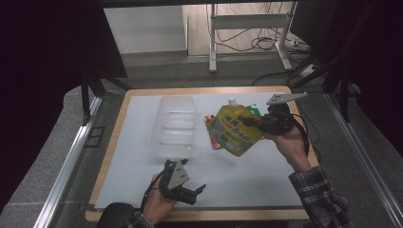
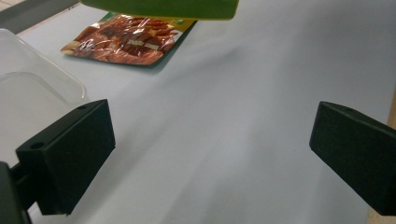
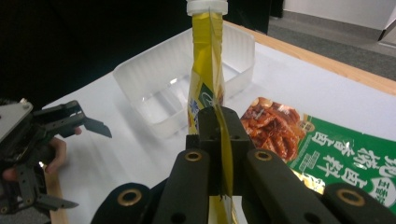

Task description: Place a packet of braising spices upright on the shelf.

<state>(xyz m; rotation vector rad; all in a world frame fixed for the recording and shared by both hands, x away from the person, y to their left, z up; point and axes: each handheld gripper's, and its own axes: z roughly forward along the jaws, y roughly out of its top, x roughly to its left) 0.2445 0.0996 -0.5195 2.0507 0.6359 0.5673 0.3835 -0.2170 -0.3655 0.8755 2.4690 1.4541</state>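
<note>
Item: yellow spouted pouch (image 1: pixel 235 129), which I am holding clear above the table (image 1: pixel 266 185) with my right gripper (image 1: pixel 256 122) clamping its side edge, cap uppermost, the clear plastic tub (image 1: pixel 174 127) lying leftward, nearer my idle left gripper (image 1: pixel 192 192), jaws apart.

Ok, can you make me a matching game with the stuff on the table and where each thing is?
Things:
1. yellow pouch
2. clear plastic tub
3. red and green snack packet
4. left tool

Places or states:
A. lying flat on the white sheet
B. open, holding nothing, near the front edge
C. pinched in the right tool, up off the table
D. standing empty in the middle of the sheet

Pairs: 1-C, 2-D, 3-A, 4-B
</note>
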